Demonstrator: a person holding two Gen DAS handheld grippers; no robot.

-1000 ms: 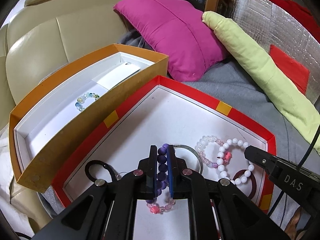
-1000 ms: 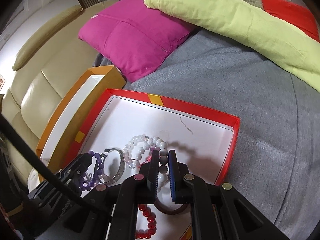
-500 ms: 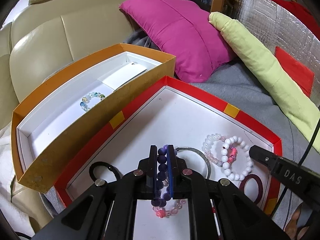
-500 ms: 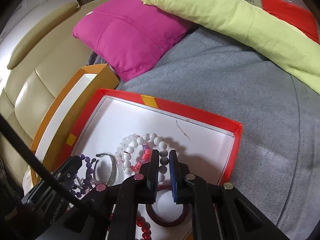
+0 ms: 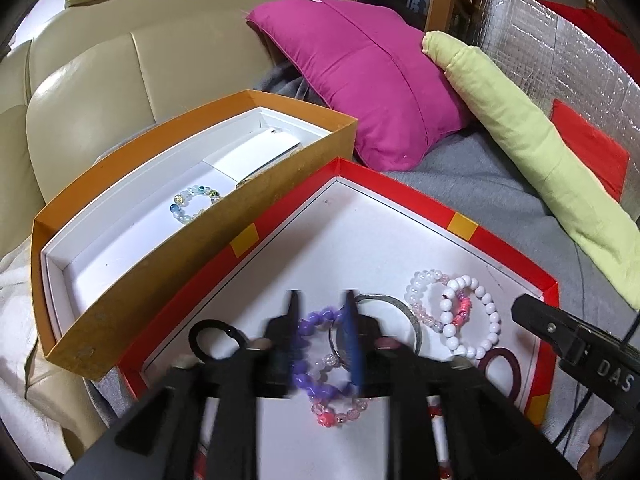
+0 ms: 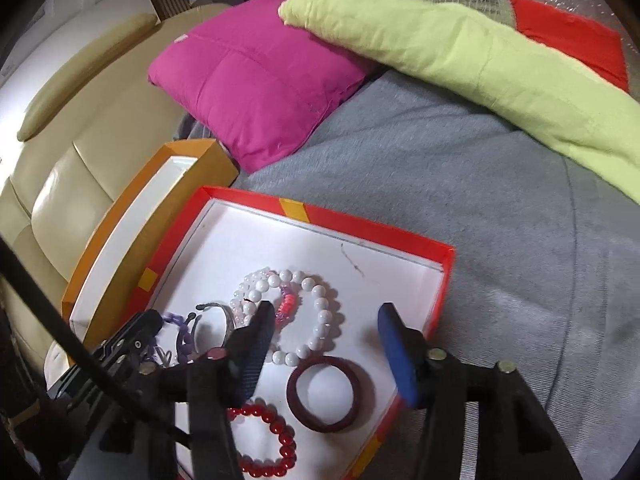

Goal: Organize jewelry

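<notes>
1. Both tongs are letting go. The left gripper [image 5: 320, 336], clamped on the purple bead bracelet [image 5: 316, 360] a moment ago, is now opening; the bracelet sits between the parted jaws, pads off it as far as the blur shows.
2. The right gripper [image 6: 326, 344], pinched on the white bead bracelet [image 6: 316, 316] a moment ago, is also opening, and wider; that bracelet lies on the tray floor between the jaws, apparently untouched.
3. We judge both bracelets released inside the red tray [image 5: 400, 200], not carried over, so neither is sorted yet.
4. Purple bracelet: round beads in a loose loop, overlapping a clear-and-pink bead bracelet [image 5: 336, 412] and touching a silver bangle [image 5: 400, 312].
5. Near the right jaws: dark red ring [image 6: 324, 394] and red bead bracelet [image 6: 268, 440].
6. Farther off, the orange box [image 5: 192, 240], touching the tray's left side, holds one blue-green bead bracelet [image 5: 194, 204].
7. Behind: pink cushion [image 5: 368, 92].
</notes>
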